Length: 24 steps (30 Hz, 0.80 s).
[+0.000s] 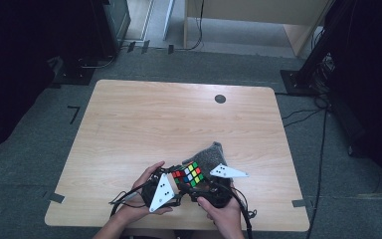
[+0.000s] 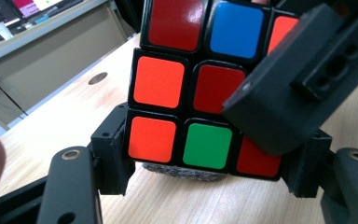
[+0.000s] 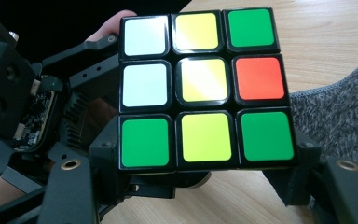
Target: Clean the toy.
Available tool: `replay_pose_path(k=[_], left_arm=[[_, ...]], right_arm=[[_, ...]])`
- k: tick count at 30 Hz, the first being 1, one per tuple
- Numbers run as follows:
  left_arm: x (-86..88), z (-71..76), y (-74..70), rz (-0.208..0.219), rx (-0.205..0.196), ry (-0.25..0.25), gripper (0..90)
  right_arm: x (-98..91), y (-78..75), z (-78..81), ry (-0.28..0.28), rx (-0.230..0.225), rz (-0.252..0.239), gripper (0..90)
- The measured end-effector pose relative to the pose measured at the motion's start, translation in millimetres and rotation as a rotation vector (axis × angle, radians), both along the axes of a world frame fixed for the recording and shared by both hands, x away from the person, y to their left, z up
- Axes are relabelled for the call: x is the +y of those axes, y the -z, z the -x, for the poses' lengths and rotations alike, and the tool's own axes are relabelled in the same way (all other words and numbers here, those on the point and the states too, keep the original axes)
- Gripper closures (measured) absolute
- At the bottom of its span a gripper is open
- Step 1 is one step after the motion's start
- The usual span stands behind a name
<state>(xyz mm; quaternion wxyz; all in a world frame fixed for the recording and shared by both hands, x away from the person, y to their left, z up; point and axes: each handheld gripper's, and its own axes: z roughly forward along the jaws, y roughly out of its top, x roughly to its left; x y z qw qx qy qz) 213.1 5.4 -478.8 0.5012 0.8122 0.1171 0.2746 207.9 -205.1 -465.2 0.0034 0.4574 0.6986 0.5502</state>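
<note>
a light wooden table (image 1: pixel 144 124) with rounded corners fills the middle of the high view, a small dark round cap (image 1: pixel 220 98) near its far edge. grey carpet (image 1: pixel 40 144) lies all around it (bits of tape mark spots). a pale wooden cabinet (image 1: pixel 258 12) stands at top centre, black cables (image 1: pixel 321 149) trail down the right, and both upper corners are dark.

Your black-framed Rubik's cube (image 3: pixel 205 88) shows green, yellow, white, orange stickers; grey flecked cloth (image 3: pixel 340 121); pale woodgrain table (image 1: pixel 144 119).
</note>
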Motion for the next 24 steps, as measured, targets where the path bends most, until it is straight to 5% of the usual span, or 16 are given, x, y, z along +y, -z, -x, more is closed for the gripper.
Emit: replay_pose_path(k=[6, 15, 21, 24], left_arm=[[4.0, -3.4, -0.2, -0.023, 0.035, 0.005, 33.8], [19.4, -18.2, -4.9, 0.020, 0.150, -0.053, 33.8], [29.2, -23.3, -8.0, 0.059, 0.206, -0.058, 33.8], [32.7, -22.8, -8.1, 0.061, 0.218, -0.063, 33.8]], right_arm=[[-6.5, -6.0, 1.0, 0.058, -0.043, -0.013, 24.0], [-31.7, -26.6, 5.2, 0.204, -0.234, 0.011, 20.9], [-41.4, -14.6, -4.9, 0.321, -0.247, 0.226, 21.9], [-39.1, -2.7, -11.7, 0.327, -0.220, 0.288, 22.1]])
